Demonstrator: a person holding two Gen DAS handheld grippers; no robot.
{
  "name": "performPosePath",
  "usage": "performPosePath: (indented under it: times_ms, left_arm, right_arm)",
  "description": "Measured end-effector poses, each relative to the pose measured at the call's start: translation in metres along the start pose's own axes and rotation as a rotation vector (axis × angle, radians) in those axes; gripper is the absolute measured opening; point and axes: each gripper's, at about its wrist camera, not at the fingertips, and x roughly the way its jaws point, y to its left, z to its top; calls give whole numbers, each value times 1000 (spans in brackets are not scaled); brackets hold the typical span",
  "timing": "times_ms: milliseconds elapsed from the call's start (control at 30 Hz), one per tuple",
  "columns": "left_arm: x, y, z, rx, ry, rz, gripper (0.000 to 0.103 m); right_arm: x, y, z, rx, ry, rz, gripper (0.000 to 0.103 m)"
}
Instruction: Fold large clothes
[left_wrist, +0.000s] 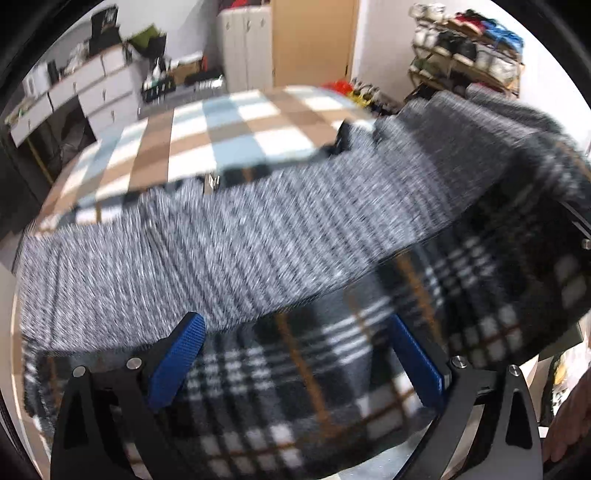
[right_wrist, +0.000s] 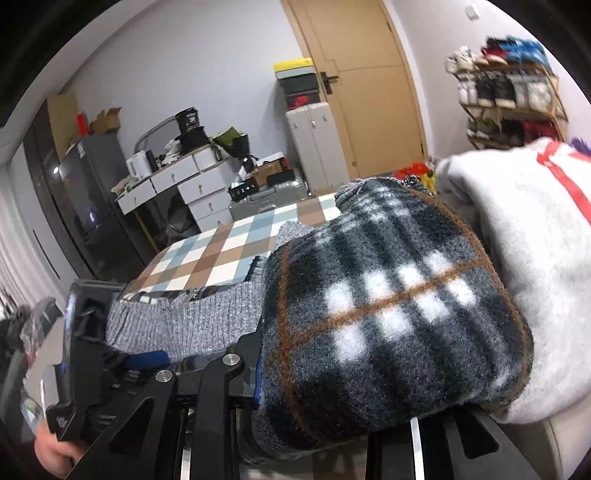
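Right gripper pinches plaid jacket; only left view shows left gripper spread

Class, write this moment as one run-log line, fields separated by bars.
left gripper: open, above plaid jacket | right gripper: shut on plaid jacket | grey knit sleeve: draped across | surface: checked tablecloth
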Motion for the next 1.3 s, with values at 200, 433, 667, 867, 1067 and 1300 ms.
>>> performPosePath:
  times_ms: [200, 433, 667, 867, 1067, 1300]
  left_arm:
    - [13, -10, 5, 65, 16, 44, 98]
    - [31, 4, 8, 20, 68, -11, 103]
    - [14, 13, 7, 3, 65, -43, 102]
    - [-3, 42, -12, -2, 21, 19, 102]
    - [21, 40, -12, -80, 74, -21, 102]
    - [33, 7, 3, -78, 91, -73, 102]
  right_arm:
    - [-2, 5, 0, -19, -7, 0, 28]
    - [-1, 3, -2, -21, -6, 19, 28]
    - [2, -11, -3, -6, 0, 9, 27]
    - [-4, -13, 0, 29, -9, 0, 26]
    - [-10, 0, 3, 40, -28, -13, 26]
    - [-27, -5, 13, 3, -88, -88, 25]
